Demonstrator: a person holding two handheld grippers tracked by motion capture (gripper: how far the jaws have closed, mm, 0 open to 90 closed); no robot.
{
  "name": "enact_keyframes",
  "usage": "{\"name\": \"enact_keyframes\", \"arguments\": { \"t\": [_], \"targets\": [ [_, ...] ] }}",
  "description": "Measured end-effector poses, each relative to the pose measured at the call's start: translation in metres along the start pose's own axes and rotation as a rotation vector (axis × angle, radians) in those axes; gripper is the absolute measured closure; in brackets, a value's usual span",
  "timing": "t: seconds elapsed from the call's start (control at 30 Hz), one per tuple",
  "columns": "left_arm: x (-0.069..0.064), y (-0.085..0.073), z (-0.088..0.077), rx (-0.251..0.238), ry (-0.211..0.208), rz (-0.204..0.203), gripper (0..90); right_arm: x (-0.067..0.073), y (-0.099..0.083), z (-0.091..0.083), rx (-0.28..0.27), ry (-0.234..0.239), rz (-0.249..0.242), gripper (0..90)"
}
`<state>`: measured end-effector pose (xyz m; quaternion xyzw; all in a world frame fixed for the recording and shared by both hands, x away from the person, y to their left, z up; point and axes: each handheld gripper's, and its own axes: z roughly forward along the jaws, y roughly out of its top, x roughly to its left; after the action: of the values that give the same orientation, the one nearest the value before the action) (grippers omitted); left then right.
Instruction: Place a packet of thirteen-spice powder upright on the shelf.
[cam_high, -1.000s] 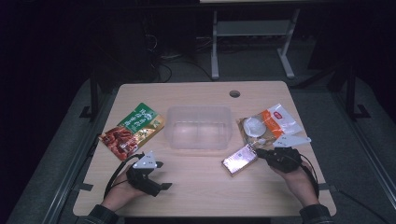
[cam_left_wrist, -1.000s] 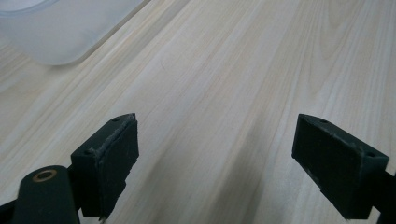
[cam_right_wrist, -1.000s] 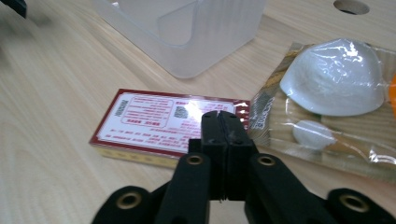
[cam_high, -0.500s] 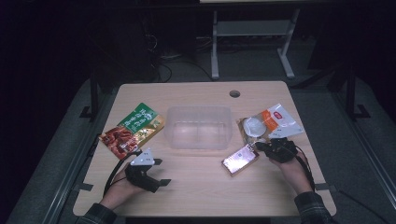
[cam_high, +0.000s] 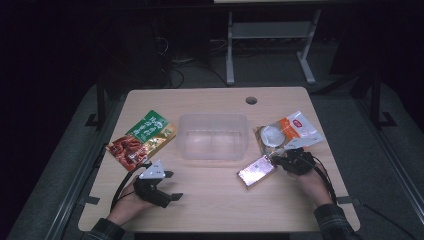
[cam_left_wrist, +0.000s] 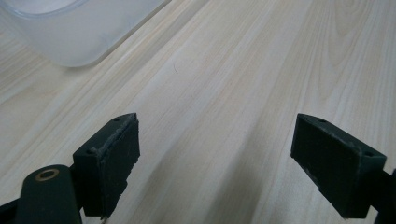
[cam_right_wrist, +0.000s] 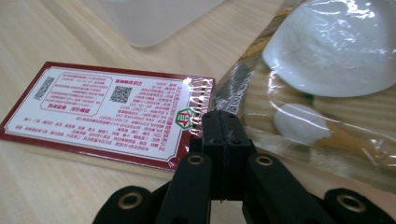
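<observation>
Right gripper (cam_right_wrist: 219, 122) clenched on the crinkled seal edge of the red-bordered foil packet (cam_right_wrist: 107, 114), flat beside the clear plastic container (cam_high: 213, 136); probably light, floppy, slippery; left gripper (cam_left_wrist: 229, 154) released.

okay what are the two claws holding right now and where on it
The right claw is shut on the red packet at the sealed end edge nearest it. The left claw is open over bare table, holding nothing.
</observation>
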<state>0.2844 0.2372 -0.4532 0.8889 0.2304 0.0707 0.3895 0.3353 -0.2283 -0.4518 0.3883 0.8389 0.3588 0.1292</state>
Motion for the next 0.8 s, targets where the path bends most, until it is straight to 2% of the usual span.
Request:
{"name": "enact_keyframes", "arguments": {
  "t": [0.23,0.47,0.8],
  "targets": [
    [0.001,-0.001,-0.001,-0.001,0.002,-0.007,15.1,0.005,-0.003,-0.003,0.017,0.023,-0.009,89.9],
    [-0.001,-0.001,0.0,0.001,-0.004,-0.006,15.1,0.013,-0.006,-0.006,0.043,0.066,-0.016,89.9],
    [-0.001,-0.001,0.0,0.004,-0.007,-0.006,15.1,0.029,-0.002,-0.005,0.072,0.147,-0.068,89.9]
  ]
}}
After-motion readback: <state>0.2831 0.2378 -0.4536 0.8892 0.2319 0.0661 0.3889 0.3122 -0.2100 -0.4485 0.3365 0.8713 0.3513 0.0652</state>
